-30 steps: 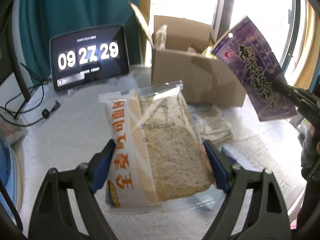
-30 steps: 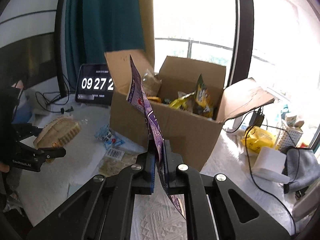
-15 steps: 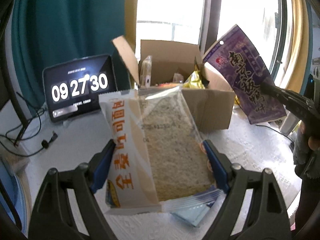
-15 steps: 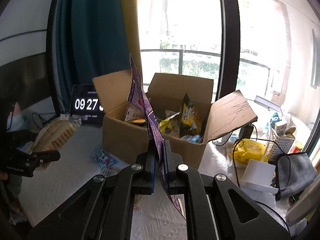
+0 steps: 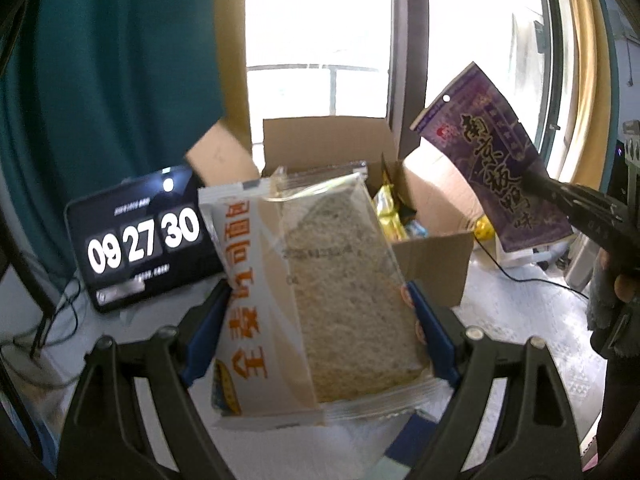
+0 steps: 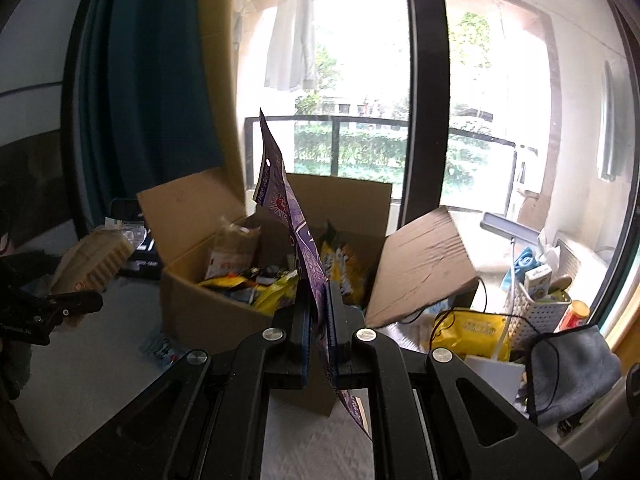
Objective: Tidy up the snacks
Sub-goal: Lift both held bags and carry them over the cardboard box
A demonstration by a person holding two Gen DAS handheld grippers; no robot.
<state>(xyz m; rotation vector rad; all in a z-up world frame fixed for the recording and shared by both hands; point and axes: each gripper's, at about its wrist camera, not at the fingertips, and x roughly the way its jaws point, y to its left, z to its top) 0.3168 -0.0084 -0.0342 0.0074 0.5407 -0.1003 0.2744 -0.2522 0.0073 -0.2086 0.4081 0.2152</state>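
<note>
Step in hand, as it reads: both packs get carried to the box (image 6: pixel 224 304) and dropped in.

Left gripper (image 5: pixel 320 320) is spread wide, pads clamped on the sides of the bread bag (image 5: pixel 316 288), held in front of the box at about rim height. Right gripper (image 6: pixel 318 320) is pinched nearly closed on the lower part of the purple pouch (image 6: pixel 296 248), which stands edge-on in front of the box opening.

To do it well: clear the near wall and the raised flaps before releasing. The loaf needs a flat, free spot; the box is already well filled.

Materials:
- bread bag: clear crinkly film, soft loaf, crushable
- pouch: thin, flat, glossy, floppy
- box: corrugated card, flaps open
</note>
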